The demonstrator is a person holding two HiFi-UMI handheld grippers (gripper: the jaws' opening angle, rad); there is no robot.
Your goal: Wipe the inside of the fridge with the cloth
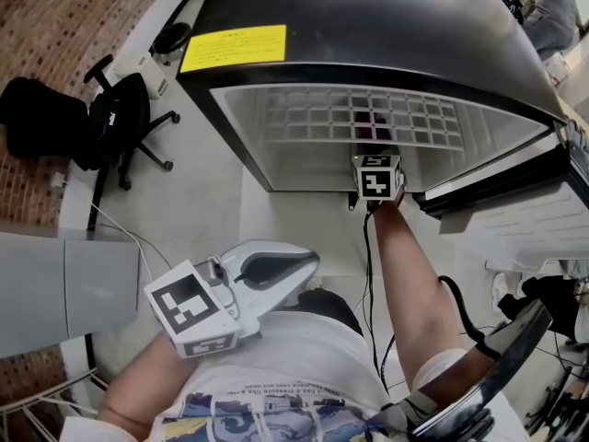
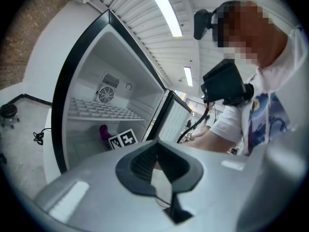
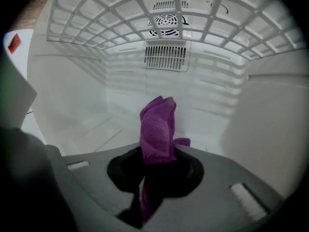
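The small black fridge (image 1: 368,26) stands open, its white inside (image 3: 96,105) facing me. My right gripper (image 3: 158,151) reaches in under the white wire shelf (image 1: 313,118) and is shut on a purple cloth (image 3: 158,127). The cloth sticks up from the jaws, close to the back wall, and shows through the shelf (image 1: 373,125). The right gripper's marker cube (image 1: 377,175) sits at the fridge mouth. My left gripper (image 1: 308,261) is held back near my body, outside the fridge, shut on nothing. From the left gripper view the cloth (image 2: 104,132) shows low inside the fridge.
The fridge door (image 1: 515,210) hangs open to the right. A fan grille (image 3: 167,19) and a vent (image 3: 165,57) are on the back wall. A black office chair (image 1: 115,122) stands on the floor at left. A cable (image 1: 368,274) runs beside my right arm.
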